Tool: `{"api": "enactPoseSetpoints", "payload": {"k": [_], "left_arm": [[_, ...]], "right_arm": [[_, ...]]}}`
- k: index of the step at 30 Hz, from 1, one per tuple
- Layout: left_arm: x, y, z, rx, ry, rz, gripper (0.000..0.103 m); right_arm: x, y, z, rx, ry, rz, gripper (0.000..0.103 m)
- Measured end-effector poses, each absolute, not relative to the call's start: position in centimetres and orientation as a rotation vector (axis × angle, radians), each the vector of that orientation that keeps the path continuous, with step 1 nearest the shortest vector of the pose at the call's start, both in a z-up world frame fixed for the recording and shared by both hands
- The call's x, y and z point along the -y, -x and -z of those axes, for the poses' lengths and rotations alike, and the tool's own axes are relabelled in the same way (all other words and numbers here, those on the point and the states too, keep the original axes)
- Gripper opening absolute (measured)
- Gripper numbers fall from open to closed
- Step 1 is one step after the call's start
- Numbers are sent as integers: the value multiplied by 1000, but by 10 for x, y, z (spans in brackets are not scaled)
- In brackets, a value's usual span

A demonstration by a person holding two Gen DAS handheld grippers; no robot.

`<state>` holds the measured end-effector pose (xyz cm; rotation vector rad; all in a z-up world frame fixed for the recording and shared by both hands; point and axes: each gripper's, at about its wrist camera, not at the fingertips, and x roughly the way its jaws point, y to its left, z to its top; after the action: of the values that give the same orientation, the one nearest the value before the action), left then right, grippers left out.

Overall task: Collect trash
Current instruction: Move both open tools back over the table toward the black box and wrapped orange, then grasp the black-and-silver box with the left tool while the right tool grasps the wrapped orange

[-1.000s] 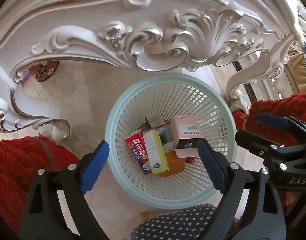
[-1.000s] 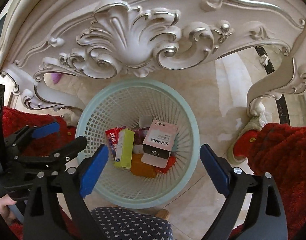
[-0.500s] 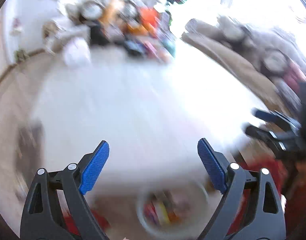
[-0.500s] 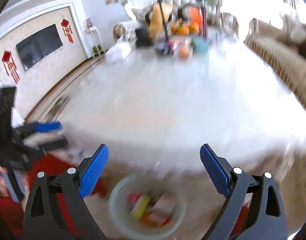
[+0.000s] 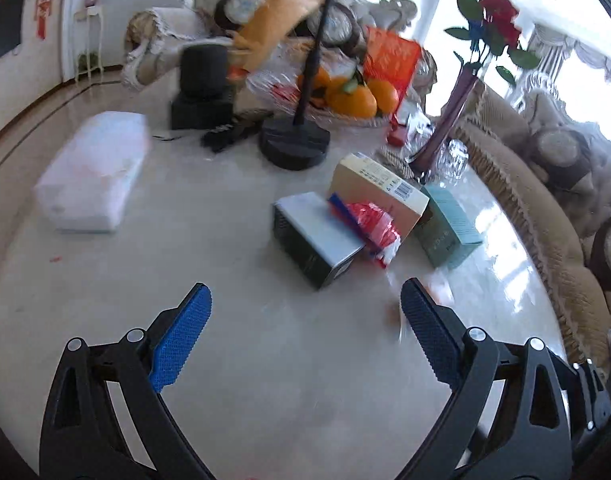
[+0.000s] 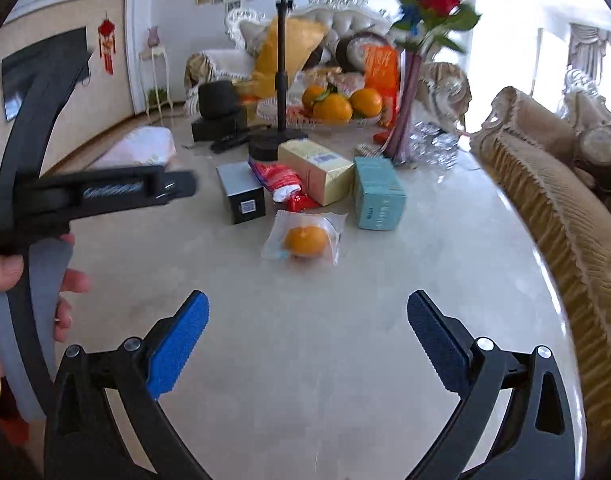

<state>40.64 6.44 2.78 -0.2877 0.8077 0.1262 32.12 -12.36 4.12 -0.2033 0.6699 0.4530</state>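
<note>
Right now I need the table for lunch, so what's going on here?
A person is clearing trash off the table with a handheld gripper in each hand. Both the left gripper and the right gripper are open and empty, their jaws having just widened. Left to collect: a dark box, red wrapper, yellow box, teal box and a bagged orange.

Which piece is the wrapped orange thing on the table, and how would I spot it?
On the pale marble table, find the cluster of small boxes before the purple vase. The wrapped orange lies just nearer than the teal box and grey box. It alone is round, sealed in clear plastic.
</note>
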Motion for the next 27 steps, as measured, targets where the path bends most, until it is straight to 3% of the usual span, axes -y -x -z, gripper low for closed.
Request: {"api": "enactPoseSetpoints", "payload": {"k": [8, 27], "left_arm": [[-57, -452, 4, -887, 250, -152, 93], [-76, -488, 16, -885, 300, -163, 93]], "right_arm": [[112, -361, -31, -711, 196, -476, 95], [94, -412, -13, -832, 126, -452, 94]]}}
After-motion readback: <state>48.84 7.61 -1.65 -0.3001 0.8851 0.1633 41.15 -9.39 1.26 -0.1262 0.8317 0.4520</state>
